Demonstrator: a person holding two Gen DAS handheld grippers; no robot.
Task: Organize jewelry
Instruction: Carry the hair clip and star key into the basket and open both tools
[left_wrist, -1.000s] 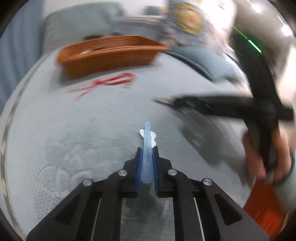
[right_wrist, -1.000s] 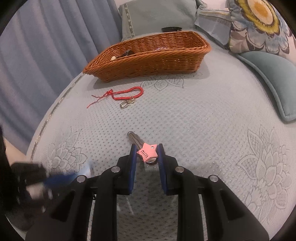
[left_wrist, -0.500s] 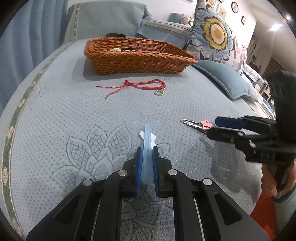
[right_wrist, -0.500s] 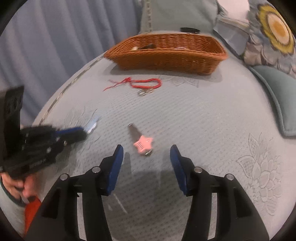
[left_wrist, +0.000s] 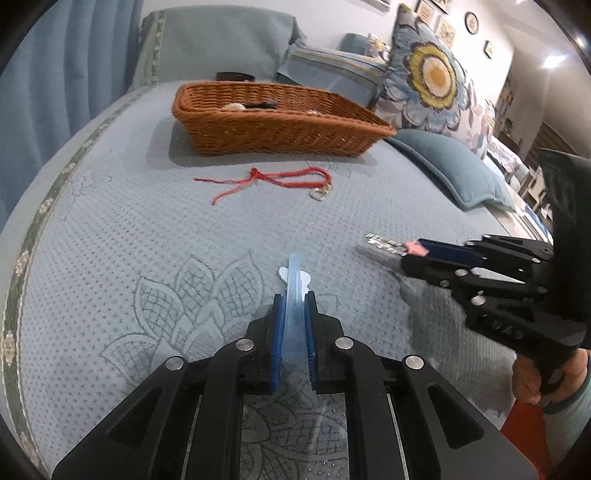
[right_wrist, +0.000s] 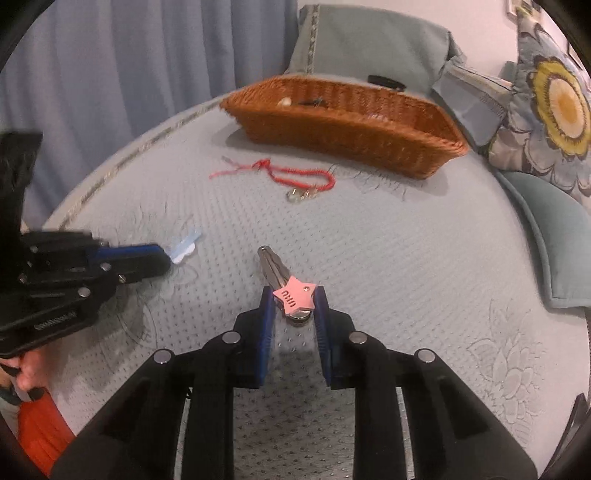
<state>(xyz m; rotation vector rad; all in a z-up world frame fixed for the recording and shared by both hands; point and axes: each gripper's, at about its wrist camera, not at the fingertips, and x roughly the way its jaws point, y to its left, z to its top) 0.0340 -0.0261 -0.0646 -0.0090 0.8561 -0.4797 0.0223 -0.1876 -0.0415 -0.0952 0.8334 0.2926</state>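
My left gripper (left_wrist: 293, 299) is shut on a pale blue translucent hair clip (left_wrist: 294, 291), held edge-up above the bed; the clip also shows in the right wrist view (right_wrist: 184, 245). My right gripper (right_wrist: 293, 295) is shut on a pink star hair clip (right_wrist: 295, 293) with a silver prong pointing forward; it shows in the left wrist view (left_wrist: 395, 245) at the right. A red cord bracelet (left_wrist: 280, 179) with a metal clasp lies on the bed in front of a brown wicker basket (left_wrist: 280, 127) that holds a few small items.
The bed has a light blue quilted cover (left_wrist: 129, 240). A teal cushion (left_wrist: 454, 166) and a flowered pillow (left_wrist: 432, 81) lie at the right, grey pillows behind the basket, blue curtains (right_wrist: 110, 66) at the left.
My right gripper opened half a second ago with the star clip lying on the bed, then closed on it again. My left gripper kept its hold on the blue clip.
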